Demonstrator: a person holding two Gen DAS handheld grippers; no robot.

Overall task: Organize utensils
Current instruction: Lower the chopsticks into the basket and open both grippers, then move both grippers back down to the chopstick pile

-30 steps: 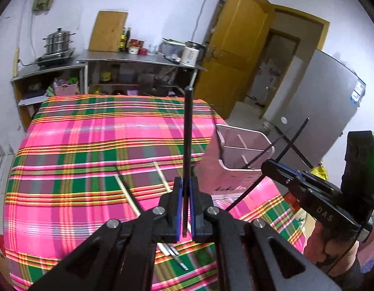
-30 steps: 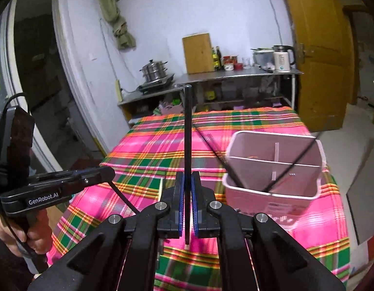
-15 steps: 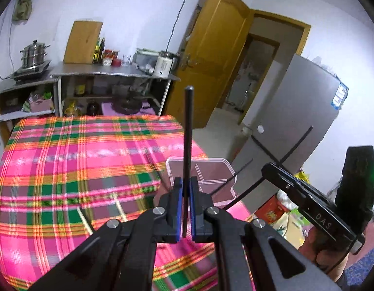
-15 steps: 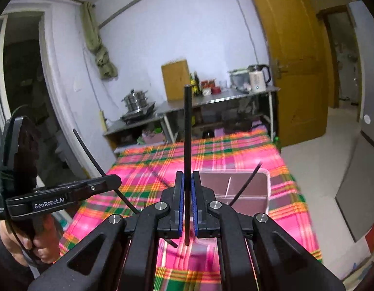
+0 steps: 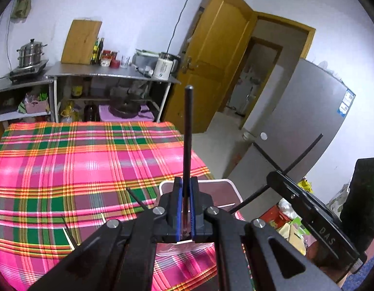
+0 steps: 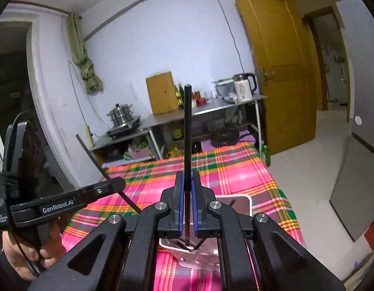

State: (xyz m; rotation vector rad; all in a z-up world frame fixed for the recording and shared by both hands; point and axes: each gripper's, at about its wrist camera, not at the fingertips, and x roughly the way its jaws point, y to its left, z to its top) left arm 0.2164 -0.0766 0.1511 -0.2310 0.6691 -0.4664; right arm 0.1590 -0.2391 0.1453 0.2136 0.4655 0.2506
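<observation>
My left gripper (image 5: pixel 185 189) is shut on a black chopstick (image 5: pixel 187 131) that stands upright between the pads. My right gripper (image 6: pixel 187 181) is shut on another black chopstick (image 6: pixel 187 131), also upright; its lower tip hangs over the pink utensil basket (image 6: pixel 246 202). The basket (image 5: pixel 231 186) sits on the plaid tablecloth directly below both grippers, mostly hidden by them. The right gripper shows at the right of the left wrist view (image 5: pixel 274 178), the left gripper at the left of the right wrist view (image 6: pixel 116 183). Loose chopsticks (image 5: pixel 69 237) lie on the cloth left of the basket.
The table with the pink and green plaid cloth (image 5: pixel 77 160) ends just right of the basket. A steel shelf (image 5: pixel 109 74) with a kettle, bottles, pot and cutting board stands behind it. A grey fridge (image 5: pixel 308 121) and a yellow door (image 5: pixel 211 68) are at the right.
Both grippers have moved in over the basket with their chopsticks, so it now lies beneath the jaws. Both stay shut.
</observation>
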